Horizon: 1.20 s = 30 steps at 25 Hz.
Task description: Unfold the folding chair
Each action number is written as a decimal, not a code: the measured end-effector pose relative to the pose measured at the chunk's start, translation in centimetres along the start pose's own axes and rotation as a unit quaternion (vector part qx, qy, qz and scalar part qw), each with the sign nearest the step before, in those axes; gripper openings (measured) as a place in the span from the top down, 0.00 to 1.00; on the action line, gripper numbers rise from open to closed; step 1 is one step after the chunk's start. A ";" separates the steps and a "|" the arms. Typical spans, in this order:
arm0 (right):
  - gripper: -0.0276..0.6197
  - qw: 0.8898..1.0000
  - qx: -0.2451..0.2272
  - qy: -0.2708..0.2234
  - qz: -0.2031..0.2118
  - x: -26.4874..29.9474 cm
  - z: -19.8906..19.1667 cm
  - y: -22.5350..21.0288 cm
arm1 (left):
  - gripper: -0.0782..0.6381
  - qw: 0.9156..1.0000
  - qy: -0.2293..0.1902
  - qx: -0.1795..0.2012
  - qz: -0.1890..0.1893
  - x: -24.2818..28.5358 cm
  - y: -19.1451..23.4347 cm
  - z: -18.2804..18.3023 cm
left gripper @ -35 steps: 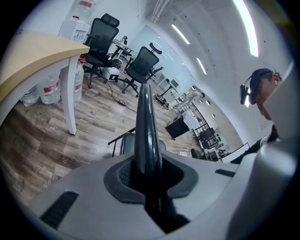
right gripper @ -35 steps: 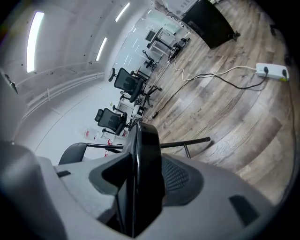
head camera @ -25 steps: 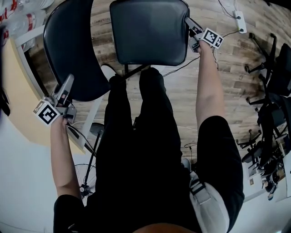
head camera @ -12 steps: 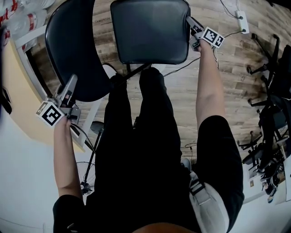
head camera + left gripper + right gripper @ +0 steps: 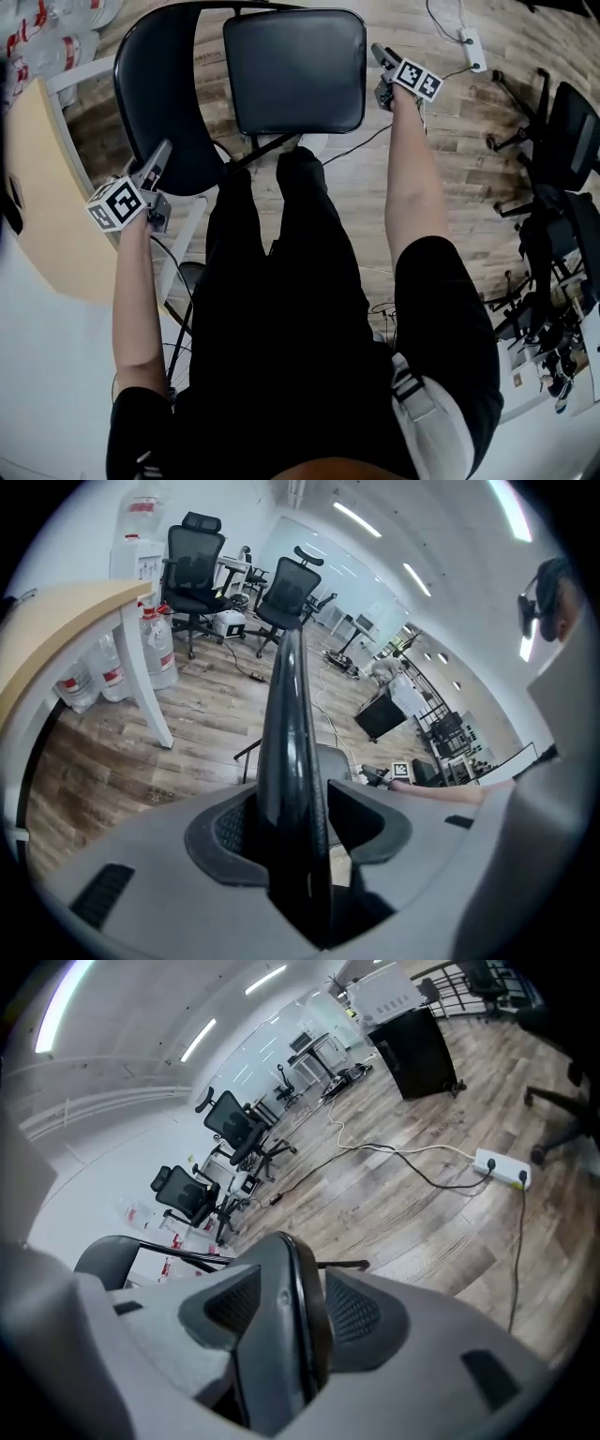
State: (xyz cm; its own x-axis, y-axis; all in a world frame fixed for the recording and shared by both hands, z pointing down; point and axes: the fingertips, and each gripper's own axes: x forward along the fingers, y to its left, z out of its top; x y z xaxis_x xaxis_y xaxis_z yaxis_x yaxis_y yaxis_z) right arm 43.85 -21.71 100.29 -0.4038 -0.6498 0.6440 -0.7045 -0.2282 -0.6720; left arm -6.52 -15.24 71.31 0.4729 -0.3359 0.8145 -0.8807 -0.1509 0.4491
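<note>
On the wooden floor (image 5: pixel 450 178), directly ahead of the person's legs (image 5: pixel 281 309), the folding chair (image 5: pixel 291 89) stood with its black seat (image 5: pixel 300 52) face-up to the head camera. Its black backrest (image 5: pixel 169 103) was to the left of the seat, next to the tan desk (image 5: pixel 42 216). A thin frame tube (image 5: pixel 267 145) ran from under the seat's near edge toward the legs.

Left gripper (image 5: pixel 164 152) (image 5: pixel 300 822): positioned at the backrest's lower-left rim. Its jaws had just been opening and stood apart. The rim (image 5: pixel 291 724) passed between them, edge-on in the left gripper view, close against one pad with a clear gap at the other. No clamp on it.

Right gripper (image 5: pixel 380 73) (image 5: pixel 286 1321): positioned at the seat's right edge, toward the far corner. Its jaws had just opened further and stood spread. The seat's edge (image 5: pixel 281 1279) lay between them in the right gripper view. Whether either pad touched it could not be told.

Surroundings: a white power strip (image 5: pixel 472 45) with its cable lay on the floor beyond the right gripper. Black office chairs (image 5: pixel 562 141) stood along the right edge of the floor, well apart from the folding chair. Red-labelled water bottles (image 5: pixel 159 653) stood on the floor beside the desk leg (image 5: pixel 141 677).
</note>
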 end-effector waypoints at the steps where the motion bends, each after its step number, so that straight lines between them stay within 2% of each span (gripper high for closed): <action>1: 0.64 1.000 -0.008 0.006 0.002 -0.8 0.3 1.1 | 0.61 1.000 0.003 0.002 0.008 -0.2 0.0 0.0; 4: 0.64 0.999 -0.032 0.016 0.005 -3.5 1.1 4.4 | 0.56 1.000 -0.008 0.002 0.029 -1.1 -0.3 0.6; 7: 0.64 0.998 -0.061 0.001 0.008 -6.7 2.9 8.4 | 0.54 0.999 -0.015 0.009 0.042 -2.6 -1.1 1.3; 11: 0.64 0.992 -0.122 -0.014 0.039 -10.6 4.9 16.4 | 0.49 0.998 -0.019 0.009 0.057 -5.3 -1.8 2.2; 15: 0.64 0.976 -0.204 -0.001 0.078 -14.5 4.5 24.6 | 0.49 0.996 -0.038 0.037 0.065 -8.4 -3.1 2.9; 19: 0.64 0.951 -0.286 0.017 0.119 -18.4 3.2 32.2 | 0.49 0.992 -0.083 0.079 0.049 -11.7 -6.3 5.0; 22: 0.64 0.929 -0.339 0.018 0.151 -21.4 2.3 37.7 | 0.49 0.984 -0.122 0.126 0.027 -14.3 -9.5 6.6; 25: 0.64 0.914 -0.362 -0.006 0.181 -24.7 1.9 43.2 | 0.49 0.972 -0.155 0.176 -0.008 -16.7 -13.2 7.8; 30: 0.64 0.894 -0.388 -0.061 0.216 -30.6 1.8 51.4 | 0.49 0.940 -0.218 0.255 -0.065 -20.9 -19.8 9.9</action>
State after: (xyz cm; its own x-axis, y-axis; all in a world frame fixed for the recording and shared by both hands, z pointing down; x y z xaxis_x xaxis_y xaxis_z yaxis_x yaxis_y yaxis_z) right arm 21.00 -14.84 45.36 -0.7032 -0.6404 0.3089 -0.7096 0.6043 -0.3624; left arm 0.76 -14.48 41.75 0.6184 -0.6164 0.4875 -0.7682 -0.6049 0.2096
